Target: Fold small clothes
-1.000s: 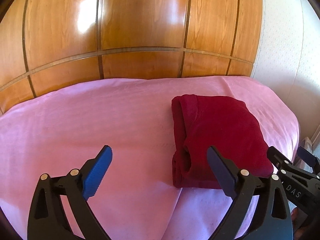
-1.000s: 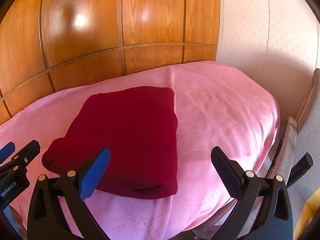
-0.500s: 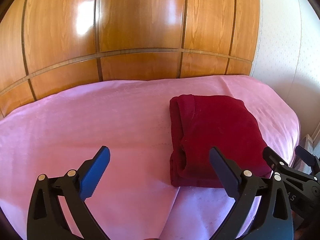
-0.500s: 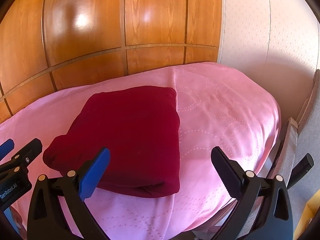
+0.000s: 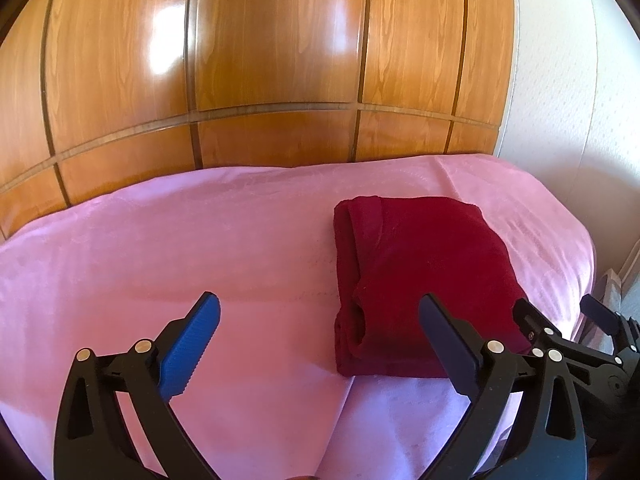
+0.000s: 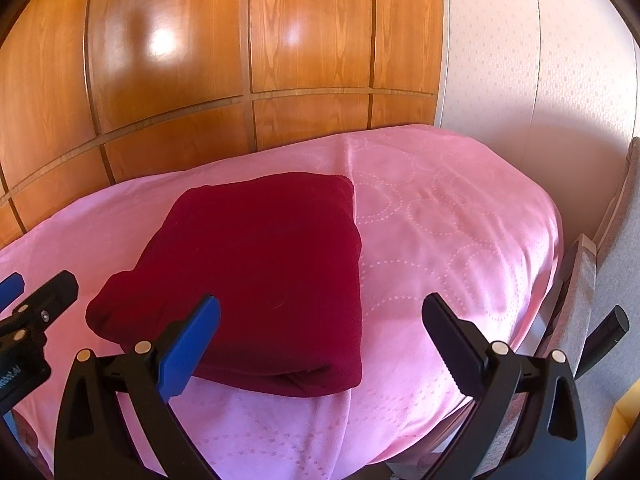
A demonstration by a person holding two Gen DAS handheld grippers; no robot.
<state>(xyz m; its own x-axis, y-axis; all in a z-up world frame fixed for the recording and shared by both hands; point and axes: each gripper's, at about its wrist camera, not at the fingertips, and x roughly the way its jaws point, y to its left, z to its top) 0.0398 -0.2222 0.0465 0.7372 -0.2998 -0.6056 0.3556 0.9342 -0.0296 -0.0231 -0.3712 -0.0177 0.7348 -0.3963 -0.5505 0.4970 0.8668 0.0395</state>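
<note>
Between the spread fingers of the left gripper (image 5: 320, 344) lies only bare pink bedspread (image 5: 200, 248) — its jaws stand released, holding nothing, with the folded dark red garment (image 5: 420, 276) just ahead and toward the black finger's side. Beside it the right gripper (image 6: 320, 344) also hangs with jaws parted and empty, its blue finger over the garment's near edge while its black finger stands over plain bedspread. Ahead of both, the garment (image 6: 264, 264) sits as a compact, roughly square packet flat on the cloth, with rolled layers showing along the edge that faces the left gripper. Beyond the bed rise glossy wooden panels (image 5: 280, 60) and, toward the right gripper's black finger, a pale patterned wall (image 6: 520, 60).

Judging by the tidy packet, the folding looks all but finished. Any last touch would best be light — press the loose rolled edge flat or nudge the corners square, with the fingers kept low and wide so they do not catch a layer and drag the stack open.
</note>
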